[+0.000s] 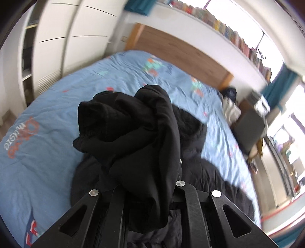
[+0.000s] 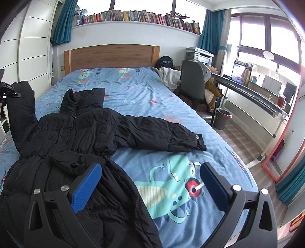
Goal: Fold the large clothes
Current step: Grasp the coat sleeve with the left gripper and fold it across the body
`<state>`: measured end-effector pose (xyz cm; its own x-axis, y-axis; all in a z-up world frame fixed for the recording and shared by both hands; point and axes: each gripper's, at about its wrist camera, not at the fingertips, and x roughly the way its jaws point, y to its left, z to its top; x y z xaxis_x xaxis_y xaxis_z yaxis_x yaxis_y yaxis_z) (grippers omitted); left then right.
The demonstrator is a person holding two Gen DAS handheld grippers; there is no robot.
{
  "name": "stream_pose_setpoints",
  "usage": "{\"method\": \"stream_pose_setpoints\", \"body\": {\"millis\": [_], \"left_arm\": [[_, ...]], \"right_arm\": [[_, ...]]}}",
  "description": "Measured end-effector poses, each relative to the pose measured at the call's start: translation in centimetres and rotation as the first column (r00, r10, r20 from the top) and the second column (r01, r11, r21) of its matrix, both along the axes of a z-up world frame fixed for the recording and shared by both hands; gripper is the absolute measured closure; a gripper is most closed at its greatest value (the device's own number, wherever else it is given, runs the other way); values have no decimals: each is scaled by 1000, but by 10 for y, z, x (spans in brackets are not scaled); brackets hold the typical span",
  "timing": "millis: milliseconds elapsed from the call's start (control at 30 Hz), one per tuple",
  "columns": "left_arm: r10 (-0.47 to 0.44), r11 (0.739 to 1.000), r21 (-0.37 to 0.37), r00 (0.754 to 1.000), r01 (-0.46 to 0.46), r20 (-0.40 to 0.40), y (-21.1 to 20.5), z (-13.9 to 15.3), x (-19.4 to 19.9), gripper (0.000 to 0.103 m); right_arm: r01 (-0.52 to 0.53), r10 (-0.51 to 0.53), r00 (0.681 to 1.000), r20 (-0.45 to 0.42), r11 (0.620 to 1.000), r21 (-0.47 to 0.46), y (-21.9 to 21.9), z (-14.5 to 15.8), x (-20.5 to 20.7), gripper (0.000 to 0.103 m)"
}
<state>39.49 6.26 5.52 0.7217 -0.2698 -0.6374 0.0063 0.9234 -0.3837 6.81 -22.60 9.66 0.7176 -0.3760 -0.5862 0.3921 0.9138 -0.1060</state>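
Observation:
A long black puffer coat (image 2: pixel 76 133) lies face up on the blue bed cover (image 2: pixel 144 99), collar toward the headboard. Its right sleeve (image 2: pixel 164 135) stretches out flat across the bed. Its left sleeve (image 2: pixel 21 106) is lifted off the bed at the far left, held by my left gripper (image 2: pixel 7 92). In the left wrist view my left gripper (image 1: pixel 150 190) is shut on the bunched black sleeve (image 1: pixel 133 129), which hides the fingertips. My right gripper (image 2: pixel 150 183) is open and empty, above the coat's lower hem and the dinosaur print.
A wooden headboard (image 2: pixel 112 55) stands at the back under a shelf of books (image 2: pixel 133 17). A grey chair (image 2: pixel 192 84), a bin (image 2: pixel 222 118) and a desk (image 2: pixel 253 95) stand right of the bed. White wardrobes (image 2: pixel 28 47) are on the left.

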Motion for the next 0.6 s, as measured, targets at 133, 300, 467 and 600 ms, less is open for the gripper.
{"method": "stream_pose_setpoints", "body": {"millis": [133,300,467,600], "left_arm": [[-63,996,62,997,66,-51,-45,-31,0,93],[-110,988,98,987,122,-119,-84,-69,-8,90],[-150,981,98,972,169,-178,-109,-102,-16,81],[-187,973,97,960,211,-210,-120,-118,-24,66]], "right_arm": [[18,-18,1000,-5,1000,14,-10,-2,-11,0],[43,-43,999,-12,999,17,-23,-4,-21,0],[58,-57,998,-28,998,22,-31,-9,-26,0],[67,-66,997,-45,997,32,-35,-16,-26,0]]}}
